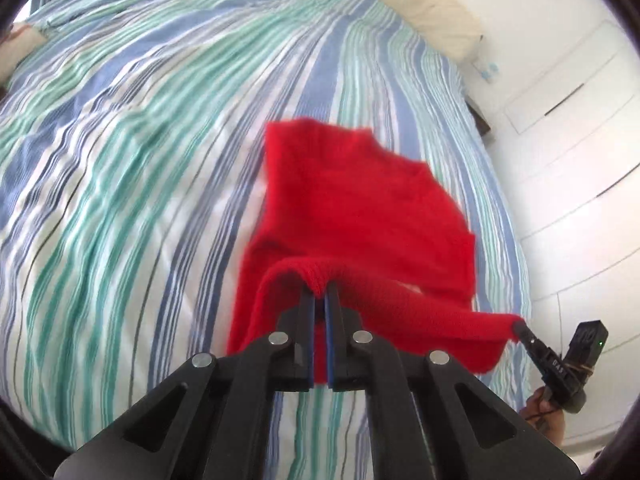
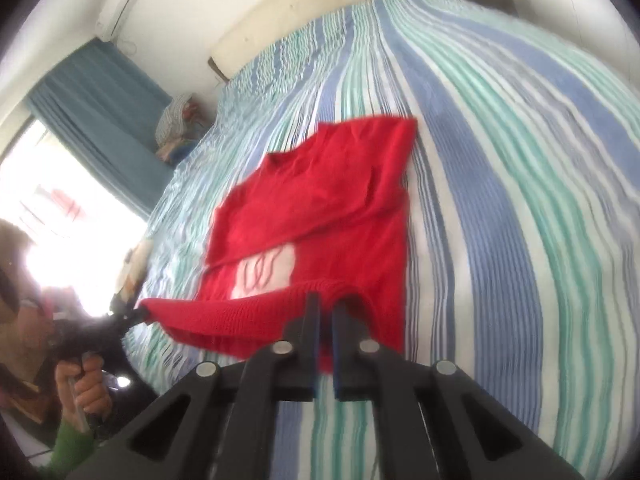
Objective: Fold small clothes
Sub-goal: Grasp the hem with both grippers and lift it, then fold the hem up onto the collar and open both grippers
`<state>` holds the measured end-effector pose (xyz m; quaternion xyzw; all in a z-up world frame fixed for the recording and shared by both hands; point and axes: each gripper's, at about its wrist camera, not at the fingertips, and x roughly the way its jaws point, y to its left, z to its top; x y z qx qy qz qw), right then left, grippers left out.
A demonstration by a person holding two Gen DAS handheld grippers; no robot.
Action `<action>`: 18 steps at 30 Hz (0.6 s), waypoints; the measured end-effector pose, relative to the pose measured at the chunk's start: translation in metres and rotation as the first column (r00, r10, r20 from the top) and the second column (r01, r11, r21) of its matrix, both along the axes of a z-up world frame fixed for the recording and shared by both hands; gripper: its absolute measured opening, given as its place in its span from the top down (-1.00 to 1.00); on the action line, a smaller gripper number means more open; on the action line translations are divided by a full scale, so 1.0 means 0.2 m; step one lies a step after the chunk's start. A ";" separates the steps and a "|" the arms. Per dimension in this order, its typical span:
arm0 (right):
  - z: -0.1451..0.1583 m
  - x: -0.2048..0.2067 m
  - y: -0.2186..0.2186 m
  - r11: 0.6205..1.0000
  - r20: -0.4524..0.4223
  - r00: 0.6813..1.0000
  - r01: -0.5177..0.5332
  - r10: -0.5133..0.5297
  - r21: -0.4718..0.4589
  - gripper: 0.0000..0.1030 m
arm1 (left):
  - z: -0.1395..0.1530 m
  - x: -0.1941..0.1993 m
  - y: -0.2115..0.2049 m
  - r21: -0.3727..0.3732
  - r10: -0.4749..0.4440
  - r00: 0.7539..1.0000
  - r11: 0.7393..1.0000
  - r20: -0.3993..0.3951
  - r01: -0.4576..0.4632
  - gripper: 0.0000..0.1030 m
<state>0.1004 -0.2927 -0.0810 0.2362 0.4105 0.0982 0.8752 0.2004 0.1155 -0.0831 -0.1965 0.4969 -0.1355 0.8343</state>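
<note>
A small red knit sweater (image 1: 360, 200) lies on the striped bed, its far part flat and its ribbed hem lifted toward me. My left gripper (image 1: 320, 292) is shut on the hem's left corner. My right gripper (image 2: 326, 300) is shut on the hem's other corner; it also shows in the left wrist view (image 1: 520, 326) at the right, pinching the hem. The left gripper shows in the right wrist view (image 2: 138, 314), held by a hand. In the right wrist view the sweater (image 2: 320, 200) has a sleeve folded across its front and a white patch below it.
The bed has a blue, green and white striped cover (image 1: 140, 160). A cream headboard cushion (image 2: 300, 12) is at the far end. White cupboard doors (image 1: 580, 160) stand to the right. A blue curtain (image 2: 100, 120) and bright window are to the left, with the person (image 2: 48, 360) beside the bed.
</note>
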 end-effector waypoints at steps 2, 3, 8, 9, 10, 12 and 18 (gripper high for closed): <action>0.02 0.22 0.00 0.998 0.033 0.999 0.003 -0.001 -0.059 0.92 | 0.02 0.21 -0.08 0.056 -0.004 1.000 0.998 0.029 0.003 0.97; 0.03 0.33 -0.01 0.996 0.040 0.999 0.005 -0.002 -0.085 0.92 | 0.02 0.32 -0.12 0.076 -0.008 0.999 0.997 0.034 0.005 0.97; 0.00 0.86 -0.07 0.991 0.033 0.999 0.033 -0.029 -0.127 0.92 | -0.10 0.73 -0.23 0.161 0.011 1.000 0.987 -0.003 -0.010 0.97; -0.02 0.95 -0.09 0.991 0.020 0.999 0.033 -0.031 -0.127 0.92 | -0.13 0.79 -0.24 0.171 0.015 1.000 0.985 -0.013 -0.012 0.96; -0.05 1.03 -0.11 0.991 0.012 0.999 0.043 -0.042 -0.130 0.92 | -0.17 0.85 -0.25 0.176 0.022 0.999 0.984 -0.024 -0.017 0.95; -0.12 1.16 -0.13 0.992 -0.013 0.999 0.042 -0.044 -0.116 0.92 | -0.24 0.95 -0.25 0.189 0.059 0.997 0.981 -0.050 -0.048 0.83; -0.24 1.30 -0.16 0.994 -0.023 0.999 0.035 -0.038 -0.106 0.69 | -0.20 0.95 -0.12 0.151 0.159 0.987 0.976 -0.012 -0.155 -0.19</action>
